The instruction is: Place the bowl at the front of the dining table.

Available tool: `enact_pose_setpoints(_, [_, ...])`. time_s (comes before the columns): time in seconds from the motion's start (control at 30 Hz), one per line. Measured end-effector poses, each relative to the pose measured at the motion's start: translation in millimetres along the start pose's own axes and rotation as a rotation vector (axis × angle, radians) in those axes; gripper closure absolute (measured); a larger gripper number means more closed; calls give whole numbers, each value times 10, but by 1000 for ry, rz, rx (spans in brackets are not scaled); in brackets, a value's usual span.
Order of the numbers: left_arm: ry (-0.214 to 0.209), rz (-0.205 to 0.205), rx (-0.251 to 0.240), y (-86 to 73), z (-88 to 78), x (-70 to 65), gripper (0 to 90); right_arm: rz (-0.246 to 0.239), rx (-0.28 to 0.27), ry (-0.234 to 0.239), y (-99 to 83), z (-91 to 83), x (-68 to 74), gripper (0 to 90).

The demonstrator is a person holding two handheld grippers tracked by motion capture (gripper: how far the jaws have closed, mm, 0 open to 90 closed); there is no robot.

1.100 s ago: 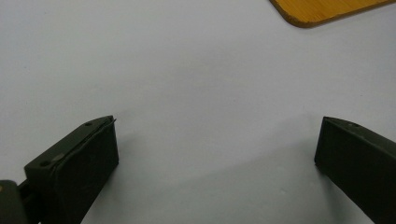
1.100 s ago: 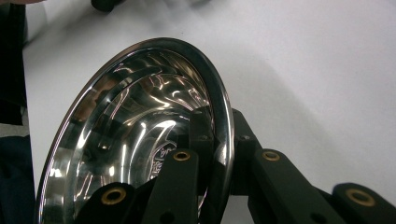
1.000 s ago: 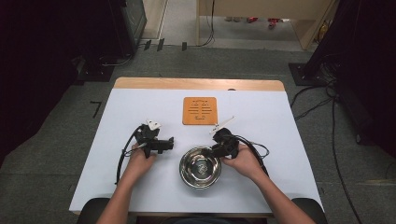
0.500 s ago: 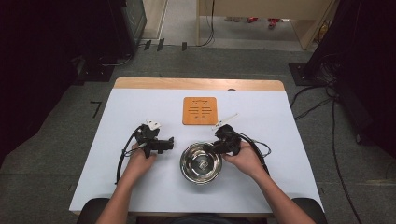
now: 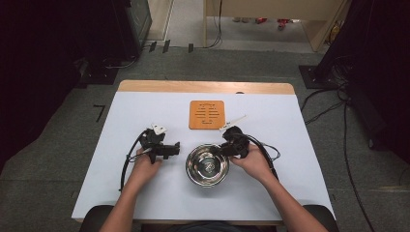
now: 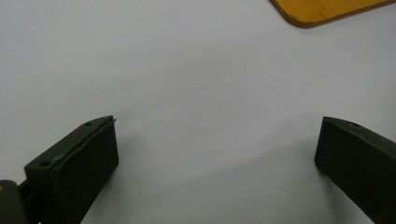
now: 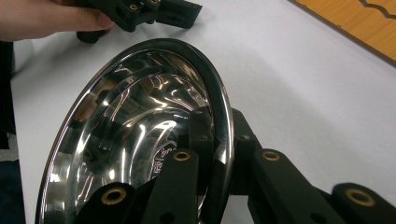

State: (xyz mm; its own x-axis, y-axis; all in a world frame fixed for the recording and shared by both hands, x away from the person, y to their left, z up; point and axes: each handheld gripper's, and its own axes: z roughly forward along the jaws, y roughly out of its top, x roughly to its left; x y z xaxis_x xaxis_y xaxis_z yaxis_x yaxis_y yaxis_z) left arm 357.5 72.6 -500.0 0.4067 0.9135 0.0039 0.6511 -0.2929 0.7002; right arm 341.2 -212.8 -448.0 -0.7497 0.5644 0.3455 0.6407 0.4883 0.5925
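**Right gripper pinches the bowl's rim: a thin hold on slick steel**

Right gripper (image 5: 226,148) is clamped on the rim of the steel bowl (image 5: 207,165), one jaw inside the wall and one outside, as the right gripper view shows. The bowl sits on the white table (image 5: 309,159) near its front edge, about midway between the left and right edges, with the orange trivet (image 5: 207,114) behind it toward the far edge.

We judge the main risk to be slip. The grip takes only a short stretch of a polished, curved rim, so if we lift or tilt, the bowl's weight hangs off one side and it could pivot between the pads, swing down and clatter onto the table, or slide out altogether.

Our left gripper (image 5: 175,150) rests on the table to the bowl's left, jaws spread wide with nothing between them, and gives no support. It also lies close to the bowl; a sideways swing of the bowl could knock against it. A drag rather than a lift might rumple the white cover.
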Motion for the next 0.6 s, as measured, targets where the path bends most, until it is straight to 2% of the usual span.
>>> enact_pose_setpoints(0.6, [0,2,0,0,0,0,0,30,-15,-34,72,10,-45,844])
